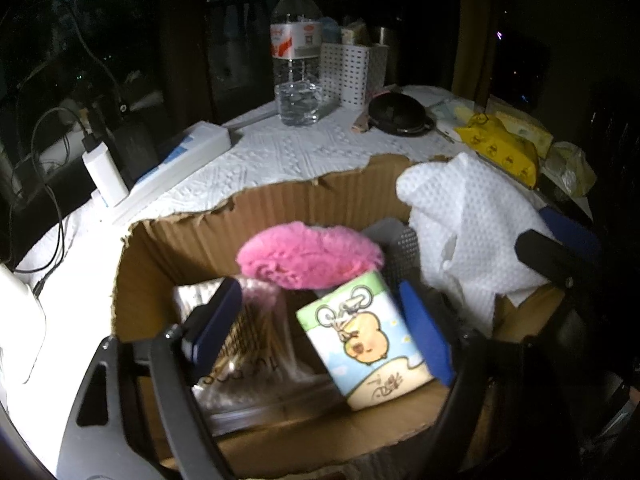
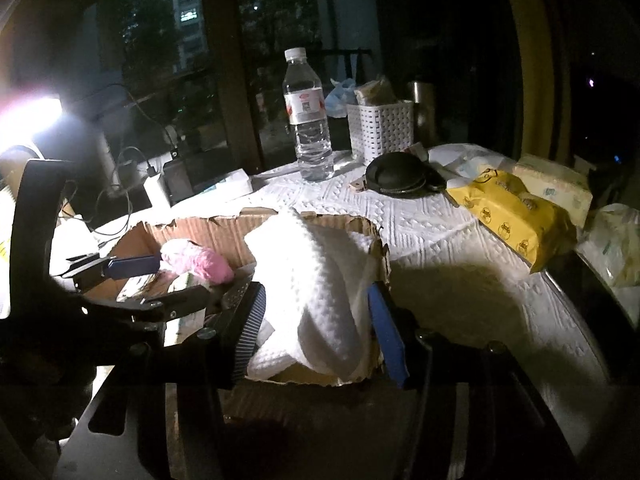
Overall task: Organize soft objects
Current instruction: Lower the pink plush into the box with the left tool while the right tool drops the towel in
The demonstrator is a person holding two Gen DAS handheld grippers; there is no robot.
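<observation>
Pink fluffy puff (image 1: 310, 256), cartoon tissue pack (image 1: 364, 340), white cloth (image 1: 468, 224) — all inside torn cardboard box (image 1: 280, 208).

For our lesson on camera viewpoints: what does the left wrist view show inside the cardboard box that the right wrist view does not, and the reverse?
Only the left wrist view shows the cartoon-printed tissue pack and the clear plastic packet lying on the box floor. Only the right wrist view shows the bright lamp and the lit apartment building outside. Both show the torn brown cardboard box, fluffy pink pad, white waffle-textured cloth, clear water bottle and yellow wipes pack.
</observation>
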